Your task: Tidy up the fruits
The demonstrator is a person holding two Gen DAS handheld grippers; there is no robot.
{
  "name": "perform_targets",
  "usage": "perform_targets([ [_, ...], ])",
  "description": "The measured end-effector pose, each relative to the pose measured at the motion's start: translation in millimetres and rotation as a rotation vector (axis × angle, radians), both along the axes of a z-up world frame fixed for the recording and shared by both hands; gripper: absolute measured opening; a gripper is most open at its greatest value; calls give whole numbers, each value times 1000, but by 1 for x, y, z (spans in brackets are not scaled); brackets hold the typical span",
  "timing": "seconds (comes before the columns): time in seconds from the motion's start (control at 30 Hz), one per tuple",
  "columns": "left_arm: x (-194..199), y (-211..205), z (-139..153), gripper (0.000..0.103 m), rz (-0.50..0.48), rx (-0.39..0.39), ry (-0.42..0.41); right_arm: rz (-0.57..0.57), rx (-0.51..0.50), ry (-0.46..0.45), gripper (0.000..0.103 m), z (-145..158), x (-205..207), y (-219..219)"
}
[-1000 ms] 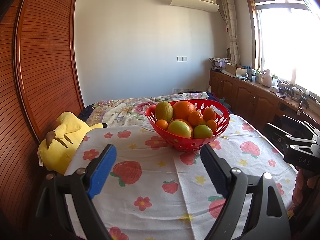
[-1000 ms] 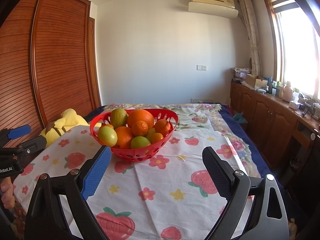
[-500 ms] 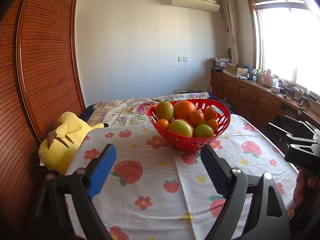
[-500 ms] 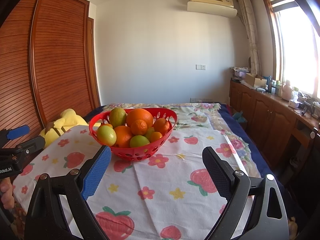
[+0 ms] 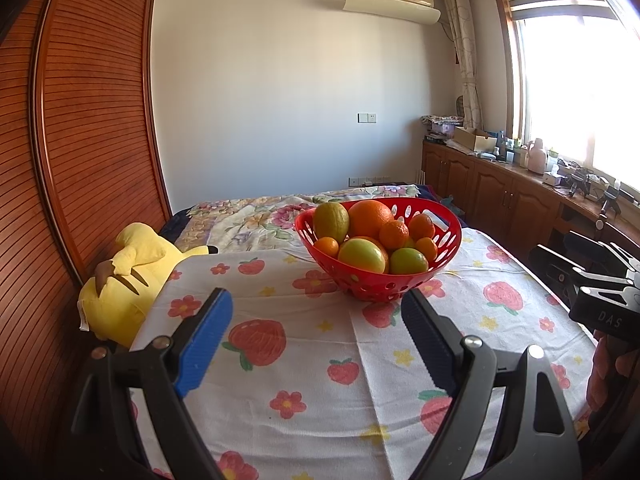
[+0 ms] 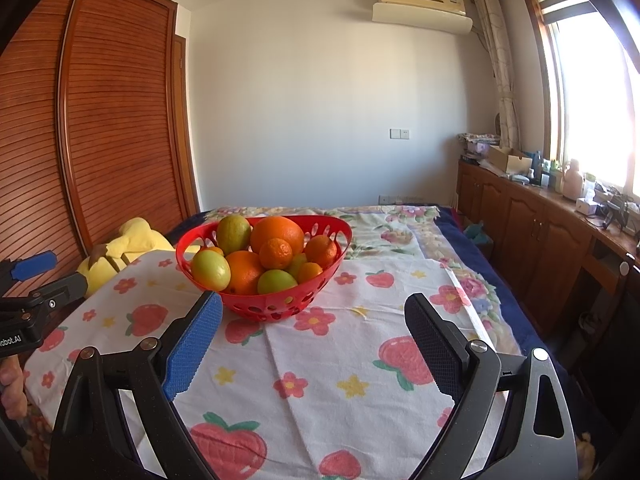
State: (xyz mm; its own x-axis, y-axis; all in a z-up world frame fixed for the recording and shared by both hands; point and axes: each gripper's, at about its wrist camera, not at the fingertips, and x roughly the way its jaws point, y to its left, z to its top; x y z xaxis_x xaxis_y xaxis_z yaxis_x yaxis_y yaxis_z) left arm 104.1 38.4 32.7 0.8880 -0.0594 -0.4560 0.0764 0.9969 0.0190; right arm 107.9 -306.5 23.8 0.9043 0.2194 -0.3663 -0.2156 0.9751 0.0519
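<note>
On the white cloth printed with strawberries and flowers [image 5: 304, 344], which covers the surface, stands a red plastic basket with oval holes in its wall [image 5: 400, 284], heaped with fruit. A large round orange [image 5: 370, 218] tops the pile, with an oval yellow-green citrus [image 5: 330, 220] at its nine o'clock. Smaller mandarins sit around them, and two round green-yellow fruits [image 5: 362, 256] lie at the near rim.

From the left wrist view, the basket lies at about one o'clock of the left tool [image 5: 316, 328], well beyond its tips. Its jaws are spread wide, with only cloth between the blue pad and the black one.

From the right wrist view, the basket [image 6: 264, 308] sits at about eleven o'clock of the right tool [image 6: 312, 328], its near wall close to the blue pad's tip, apart from it. This tool is likewise spread wide and grips nothing.
</note>
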Motion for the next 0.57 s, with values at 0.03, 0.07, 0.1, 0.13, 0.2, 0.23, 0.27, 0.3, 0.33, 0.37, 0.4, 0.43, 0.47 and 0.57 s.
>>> perform_targets([
  [0.03, 0, 0, 0, 87, 1, 0, -1, 0, 0, 0, 94, 0, 0, 0],
  [0.07, 0, 0, 0, 87, 1, 0, -1, -1, 0, 0, 94, 0, 0, 0],
  [0.1, -1, 0, -1, 87, 2, -1, -2, -1, 0, 0, 94, 0, 0, 0],
  [0.13, -1, 0, -1, 87, 2, 0, -2, 0, 0, 1, 94, 0, 0, 0],
  [0.2, -1, 0, -1, 87, 2, 0, -2, -1, 0, 0, 94, 0, 0, 0],
  [0.23, -1, 1, -1, 87, 3, 1, -2, -1, 0, 1, 94, 0, 0, 0],
  [0.27, -1, 1, -1, 87, 3, 0, -2, 0, 1, 1, 94, 0, 0, 0],
  [0.3, -1, 1, -1, 87, 3, -1, -2, -1, 1, 1, 94, -1, 0, -1],
  [0.33, -1, 1, -1, 87, 3, -2, -2, -1, 0, 1, 94, 0, 0, -1],
  [0.37, -1, 1, -1, 87, 3, 0, -2, -1, 0, 0, 94, 0, 0, -1],
  [0.4, -1, 1, -1, 87, 3, 0, -2, -1, 1, 0, 94, 0, 0, -1],
  [0.43, -1, 1, -1, 87, 3, 0, -2, -1, 1, 0, 94, 0, 0, -1],
  [0.47, -1, 1, -1, 87, 3, 0, -2, -1, 0, 1, 94, 0, 0, -1],
  [0.57, -1, 1, -1, 87, 3, -1, -3, -2, 0, -1, 94, -1, 0, -2],
])
